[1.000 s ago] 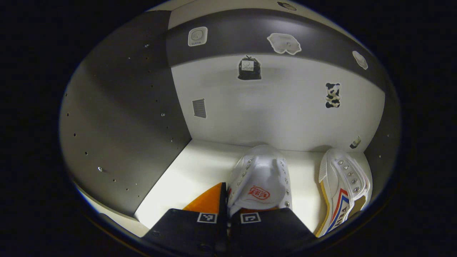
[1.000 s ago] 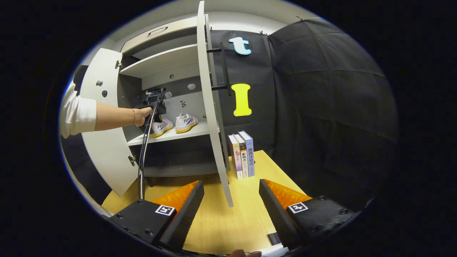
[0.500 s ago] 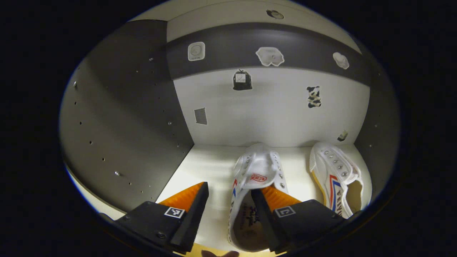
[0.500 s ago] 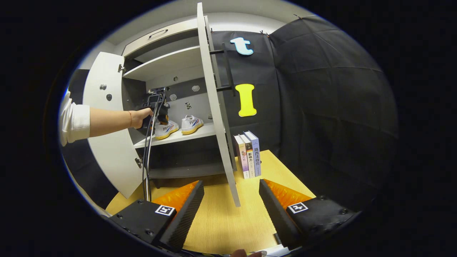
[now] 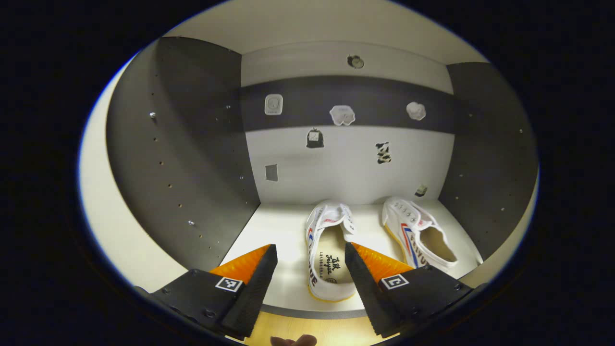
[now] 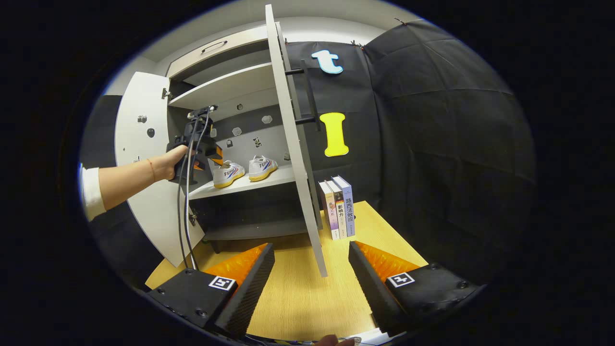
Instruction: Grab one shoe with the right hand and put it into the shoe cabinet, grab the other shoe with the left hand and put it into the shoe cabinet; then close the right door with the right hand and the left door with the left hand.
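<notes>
Two white shoes with red and blue stripes stand side by side on the cabinet shelf (image 5: 283, 226): the left shoe (image 5: 327, 250) and the right shoe (image 5: 417, 231). My left gripper (image 5: 310, 276) is open just in front of the shelf edge, apart from the left shoe. In the right gripper view the left gripper (image 6: 204, 149) is held by a hand in front of the shoes (image 6: 242, 169). My right gripper (image 6: 311, 274) hangs open over the wooden table (image 6: 307, 298), near the lower edge of the open right door (image 6: 293, 139). The left door (image 6: 144, 173) also stands open.
Three books (image 6: 338, 206) stand upright on the table right of the cabinet. A cable (image 6: 185, 206) hangs from the left gripper down to the table. Stickers dot the cabinet's back wall (image 5: 346, 158). A drawer with a handle (image 6: 214, 45) sits above the shelves.
My left gripper opened, let go of the left shoe and pulled back out of the cabinet. The shoe now rests on the shelf. The right gripper barely moved.
</notes>
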Available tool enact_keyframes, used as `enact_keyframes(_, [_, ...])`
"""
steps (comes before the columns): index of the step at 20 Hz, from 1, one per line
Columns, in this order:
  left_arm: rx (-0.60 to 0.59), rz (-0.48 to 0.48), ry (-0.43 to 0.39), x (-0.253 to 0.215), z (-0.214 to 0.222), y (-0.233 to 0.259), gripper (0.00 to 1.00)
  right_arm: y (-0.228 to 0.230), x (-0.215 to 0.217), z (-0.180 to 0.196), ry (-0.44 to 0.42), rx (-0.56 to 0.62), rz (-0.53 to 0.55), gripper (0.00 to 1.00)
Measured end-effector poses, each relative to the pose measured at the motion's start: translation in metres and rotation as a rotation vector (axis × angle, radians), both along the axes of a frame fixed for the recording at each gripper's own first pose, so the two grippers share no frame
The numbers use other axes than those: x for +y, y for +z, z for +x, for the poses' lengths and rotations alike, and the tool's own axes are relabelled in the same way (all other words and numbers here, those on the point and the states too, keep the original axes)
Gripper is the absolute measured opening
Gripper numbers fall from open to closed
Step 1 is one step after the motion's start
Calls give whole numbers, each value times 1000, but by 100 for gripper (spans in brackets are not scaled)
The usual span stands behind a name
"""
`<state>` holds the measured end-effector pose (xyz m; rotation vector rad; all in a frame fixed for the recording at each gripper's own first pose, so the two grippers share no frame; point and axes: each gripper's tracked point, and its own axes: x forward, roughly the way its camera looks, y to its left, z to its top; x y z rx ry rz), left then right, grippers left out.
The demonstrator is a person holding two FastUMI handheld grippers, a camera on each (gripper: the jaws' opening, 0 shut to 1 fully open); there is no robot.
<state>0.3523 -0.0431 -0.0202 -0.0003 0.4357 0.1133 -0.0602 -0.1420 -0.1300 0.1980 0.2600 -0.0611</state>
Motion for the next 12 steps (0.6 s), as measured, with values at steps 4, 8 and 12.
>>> enact_keyframes(4, [-129, -2, -63, -19, -51, 36, 89, 19, -27, 5, -49, -9, -8, 99])
enact_keyframes(8, [-268, -42, -139, -41, -110, 70, 89, 64, -63, 15, -105, -66, -37, 98])
enact_keyframes(12, [-361, -47, -179, -43, -175, 86, 89, 106, -100, 39, -144, -124, -61, 100])
